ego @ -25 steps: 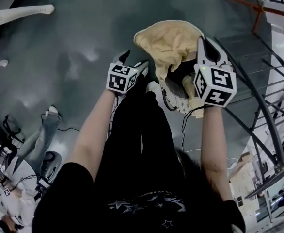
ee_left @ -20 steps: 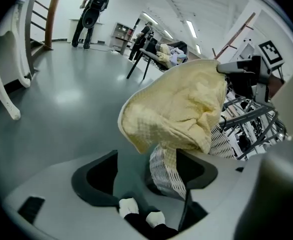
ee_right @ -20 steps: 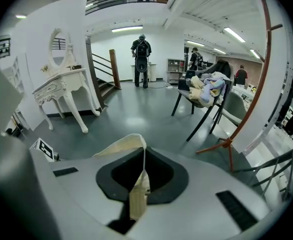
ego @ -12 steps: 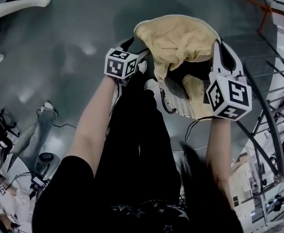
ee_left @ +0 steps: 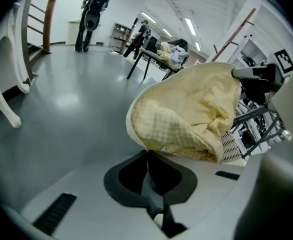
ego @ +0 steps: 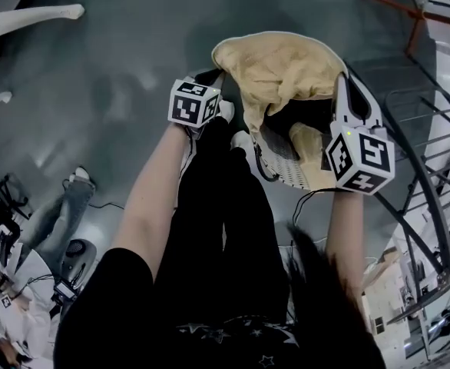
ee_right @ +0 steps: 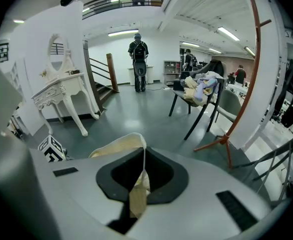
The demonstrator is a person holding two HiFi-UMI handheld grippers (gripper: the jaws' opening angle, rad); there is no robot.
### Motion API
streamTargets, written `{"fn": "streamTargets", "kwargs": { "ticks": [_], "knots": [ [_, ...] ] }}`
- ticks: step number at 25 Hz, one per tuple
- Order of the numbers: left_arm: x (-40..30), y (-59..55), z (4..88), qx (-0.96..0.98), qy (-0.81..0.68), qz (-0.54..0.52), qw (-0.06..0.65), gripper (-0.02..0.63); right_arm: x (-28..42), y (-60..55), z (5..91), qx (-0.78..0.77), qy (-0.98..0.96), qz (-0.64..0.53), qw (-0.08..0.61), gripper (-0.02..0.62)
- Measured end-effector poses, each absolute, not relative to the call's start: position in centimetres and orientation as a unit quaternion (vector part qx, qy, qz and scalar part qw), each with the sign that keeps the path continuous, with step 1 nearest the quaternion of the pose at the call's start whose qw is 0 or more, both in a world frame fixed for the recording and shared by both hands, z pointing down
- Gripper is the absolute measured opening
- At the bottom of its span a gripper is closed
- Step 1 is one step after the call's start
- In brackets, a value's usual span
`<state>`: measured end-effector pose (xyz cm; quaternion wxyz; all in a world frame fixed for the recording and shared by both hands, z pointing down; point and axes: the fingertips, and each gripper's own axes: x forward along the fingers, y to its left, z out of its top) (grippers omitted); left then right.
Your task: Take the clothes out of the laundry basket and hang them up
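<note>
A pale yellow waffle-knit garment (ego: pixel 279 64) is held up above the white laundry basket (ego: pixel 282 160), where another yellow piece (ego: pixel 309 141) lies. My left gripper (ego: pixel 213 77) is at the garment's left edge; its jaws have just been closing and now stand shut with the cloth's hem at their tip (ee_left: pixel 147 153). My right gripper (ego: pixel 343 79) is shut on the garment's right side, and a strip of the cloth (ee_right: pixel 136 194) runs between its jaws (ee_right: pixel 143 156). The left gripper view shows the garment (ee_left: pixel 196 114) bunched in front, with the right gripper (ee_left: pixel 256 79) behind it.
A metal drying rack (ego: pixel 432 167) stands to the right, with an orange stand (ee_right: pixel 246 84) near it. White dressing-table legs (ego: pixel 25 14) are at the left. A chair piled with clothes (ee_right: pixel 201 94) and several people stand farther off on the grey floor.
The left gripper has moved up to the garment's left edge and its jaws have gone from open to shut there. The right gripper shifted right, spreading the cloth.
</note>
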<state>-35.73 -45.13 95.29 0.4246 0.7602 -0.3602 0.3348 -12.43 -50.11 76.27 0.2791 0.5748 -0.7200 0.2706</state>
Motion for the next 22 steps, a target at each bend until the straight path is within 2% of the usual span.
{"fn": "streamTargets", "kwargs": {
  "ticks": [6, 15, 22],
  "knots": [
    [-35.6, -46.9, 87.4, 0.794, -0.354, 0.344, 0.355, 0.023, -10.8, -49.2, 71.9, 0.599, -0.703, 0.274, 0.268, 0.017],
    [-31.5, -48.5, 73.9, 0.864, -0.284, 0.336, 0.245, 0.023, -6.5, -46.2, 61.6, 0.669, -0.657, 0.262, 0.227, 0.017],
    [-29.0, -47.9, 63.7, 0.889, -0.253, 0.290, 0.248, 0.021, -4.0, -41.5, 51.6, 0.720, -0.617, 0.229, 0.219, 0.017]
  ]
}}
